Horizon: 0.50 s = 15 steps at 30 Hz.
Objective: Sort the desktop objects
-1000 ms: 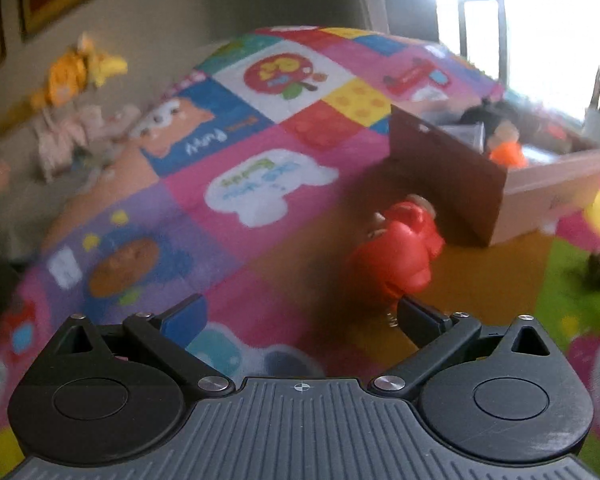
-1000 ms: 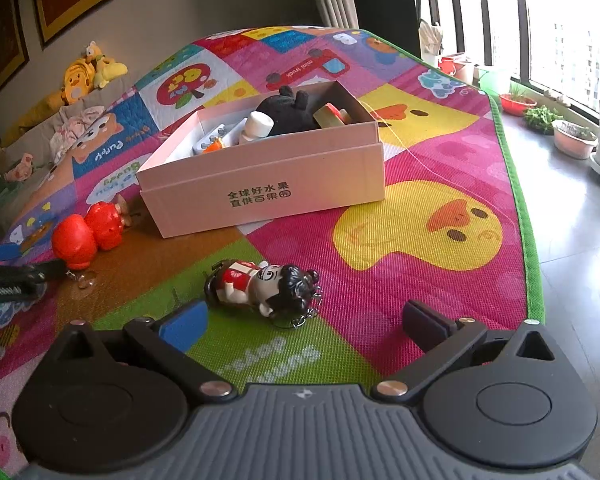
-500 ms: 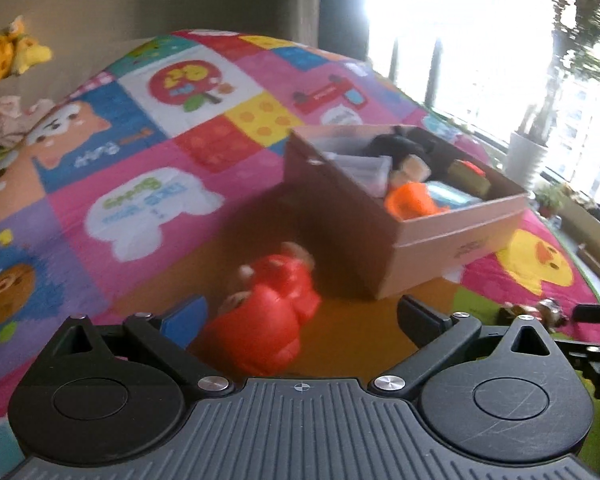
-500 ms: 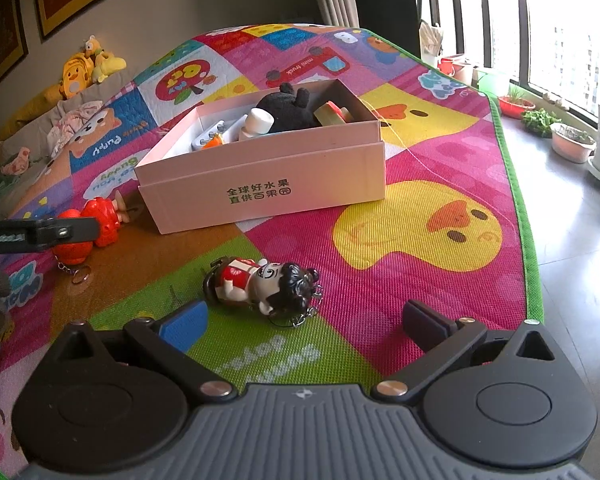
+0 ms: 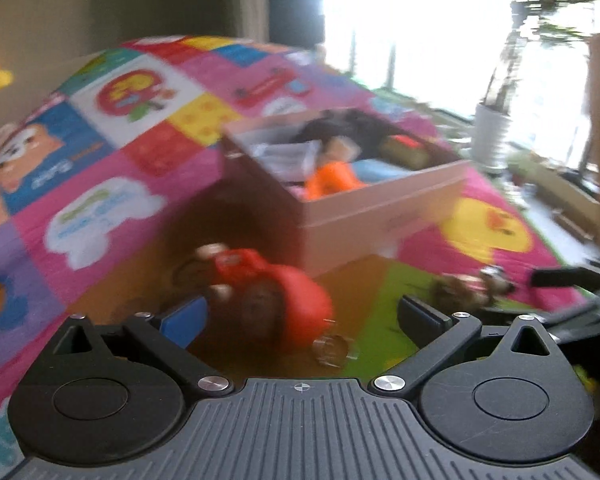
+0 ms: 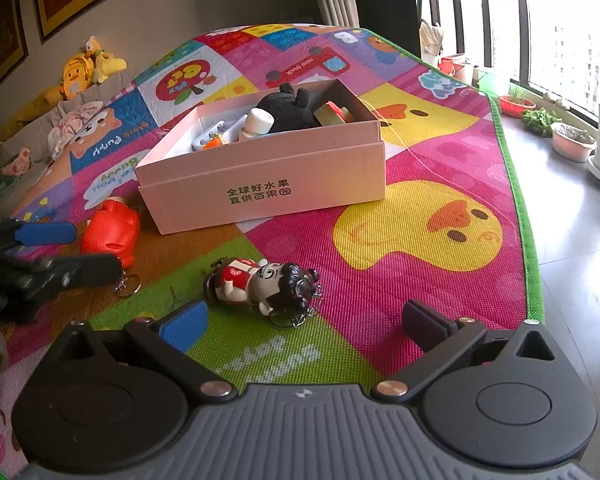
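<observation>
Toys lie scattered on a colourful play mat (image 6: pixel 440 280) printed with ducks and cartoon patches; a pink cardboard box (image 6: pixel 268 184) stands open on the mat, holding a black plush toy (image 6: pixel 284 110), a white-capped bottle (image 6: pixel 256 122) and other small items too crowded to name. Just beside the box's near left corner lies a red figure keychain (image 6: pixel 112 232), its metal ring (image 6: pixel 126 284) resting on the mat; in the left wrist view the same figure (image 5: pixel 276 292) is blurred. The left claw (image 5: pixel 300 316) is spread wide, empty, its blue-padded finger (image 5: pixel 184 318) on one side of the red figure and its black finger (image 5: pixel 420 318) on the other; whether either finger touches the toy cannot be told through the blur; seen from the right wrist, that claw (image 6: pixel 72 248) reaches in from the left with the red figure between its fingers. Nearer the right camera lies a doll keychain (image 6: pixel 260 284) with black hair buns and a red-and-white outfit, on its side across the green and pink patches. The right claw (image 6: pixel 304 320) is also spread wide and holds nothing, hovering just short of the doll, apart from it. Yellow plush toys (image 6: pixel 88 70) sit at the mat's far left edge against the wall; potted plants (image 6: pixel 540 120) line the window side.
</observation>
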Each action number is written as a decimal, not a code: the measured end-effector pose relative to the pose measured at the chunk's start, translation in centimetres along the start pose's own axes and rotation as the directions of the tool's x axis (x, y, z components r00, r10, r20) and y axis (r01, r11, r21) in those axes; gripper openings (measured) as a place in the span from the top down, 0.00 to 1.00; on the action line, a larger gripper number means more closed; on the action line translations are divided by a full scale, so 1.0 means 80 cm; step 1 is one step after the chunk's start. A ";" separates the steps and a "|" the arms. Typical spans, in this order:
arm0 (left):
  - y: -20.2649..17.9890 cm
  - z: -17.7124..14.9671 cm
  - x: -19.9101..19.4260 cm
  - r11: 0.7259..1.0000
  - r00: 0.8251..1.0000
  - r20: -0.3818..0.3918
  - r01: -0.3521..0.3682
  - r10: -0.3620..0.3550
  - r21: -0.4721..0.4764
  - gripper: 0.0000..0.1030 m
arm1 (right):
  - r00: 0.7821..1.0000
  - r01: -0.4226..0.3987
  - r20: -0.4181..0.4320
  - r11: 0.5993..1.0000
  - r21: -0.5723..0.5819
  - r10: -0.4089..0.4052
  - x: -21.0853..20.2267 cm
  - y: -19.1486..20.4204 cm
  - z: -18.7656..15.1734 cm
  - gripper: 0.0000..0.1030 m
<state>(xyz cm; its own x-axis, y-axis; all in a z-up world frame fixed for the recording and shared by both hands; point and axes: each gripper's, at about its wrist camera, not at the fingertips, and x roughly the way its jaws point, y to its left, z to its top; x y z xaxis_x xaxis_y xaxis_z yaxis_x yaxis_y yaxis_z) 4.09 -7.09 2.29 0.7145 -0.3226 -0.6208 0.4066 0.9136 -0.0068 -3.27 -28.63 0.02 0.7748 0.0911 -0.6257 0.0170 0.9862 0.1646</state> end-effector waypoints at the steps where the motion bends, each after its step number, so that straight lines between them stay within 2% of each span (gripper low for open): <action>1: 0.005 0.003 0.006 1.000 1.000 -0.011 -0.024 0.024 -0.016 0.00 | 1.000 0.001 0.000 1.000 -0.001 -0.001 0.000 0.000 0.000 0.00; 4: 0.011 0.010 0.021 0.998 0.999 -0.031 -0.045 0.044 -0.040 0.00 | 1.000 0.001 -0.001 1.000 -0.001 -0.001 0.000 0.000 0.000 0.00; 15: 0.005 0.004 0.036 0.996 0.995 -0.052 -0.090 0.090 0.004 0.00 | 1.000 0.015 -0.008 1.000 -0.017 -0.015 0.003 0.004 0.000 0.00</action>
<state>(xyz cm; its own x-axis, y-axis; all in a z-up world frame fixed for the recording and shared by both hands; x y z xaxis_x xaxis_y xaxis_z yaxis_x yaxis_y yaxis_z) 6.50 -7.73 0.77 0.7177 -0.2253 -0.6589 0.3424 0.9381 0.0521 -3.08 -28.28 -0.04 0.7693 0.0778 -0.6341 0.0173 0.9897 0.1424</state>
